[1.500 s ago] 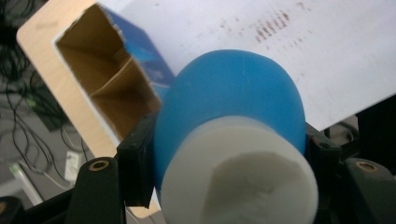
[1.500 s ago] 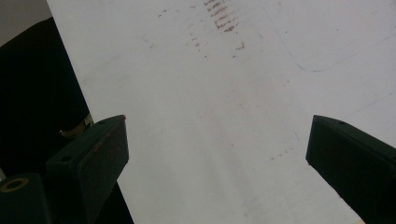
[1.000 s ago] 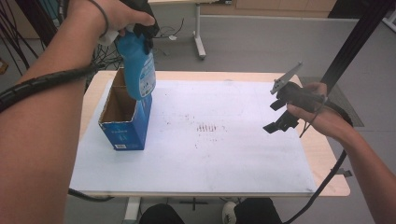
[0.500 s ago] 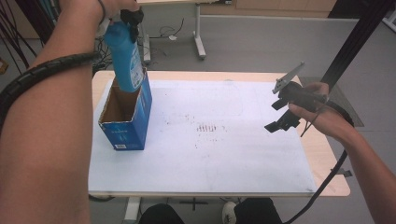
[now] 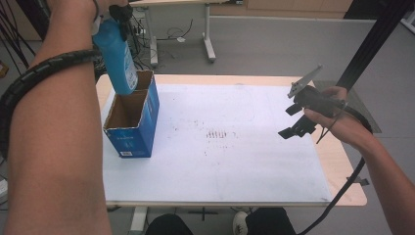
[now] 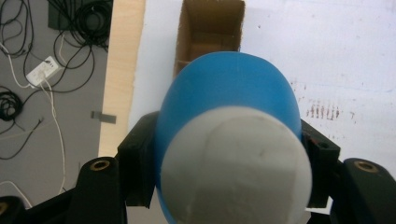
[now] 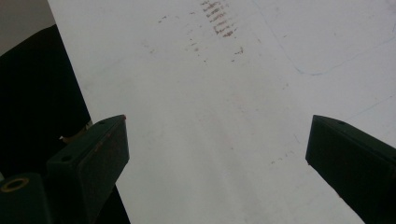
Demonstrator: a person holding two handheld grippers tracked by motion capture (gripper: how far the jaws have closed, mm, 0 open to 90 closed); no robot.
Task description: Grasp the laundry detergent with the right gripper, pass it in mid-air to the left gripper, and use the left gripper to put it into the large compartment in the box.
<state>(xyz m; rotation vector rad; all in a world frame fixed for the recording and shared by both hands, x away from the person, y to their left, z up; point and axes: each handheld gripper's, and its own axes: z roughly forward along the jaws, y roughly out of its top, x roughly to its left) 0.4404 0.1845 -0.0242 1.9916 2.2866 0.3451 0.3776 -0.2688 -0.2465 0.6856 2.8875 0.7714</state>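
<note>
High at the left, my left gripper [image 5: 116,17] is shut on the white-capped top of a blue bottle [image 5: 118,58]. The bottle hangs upright, and its bottom is over the rear left rim of an open blue cardboard box [image 5: 131,131]. In the left gripper view the black pads [image 6: 138,168] press both sides of the bottle [image 6: 229,88], with the empty box [image 6: 211,28] below it. At the right my right gripper [image 5: 290,121] is held open above the table, and nothing lies between its jaws [image 7: 217,140].
A white sheet [image 5: 235,166] with brown smudges [image 5: 220,133] covers the wooden table. Cables and a power strip [image 6: 42,72] lie on the floor left of the table. A black post [image 5: 372,44] rises at the back right, and another desk's legs [image 5: 209,46] stand behind.
My left gripper has carried the blue bottle to the left and slightly up, from over the box's middle to its rear left rim. The right gripper has kept still.
</note>
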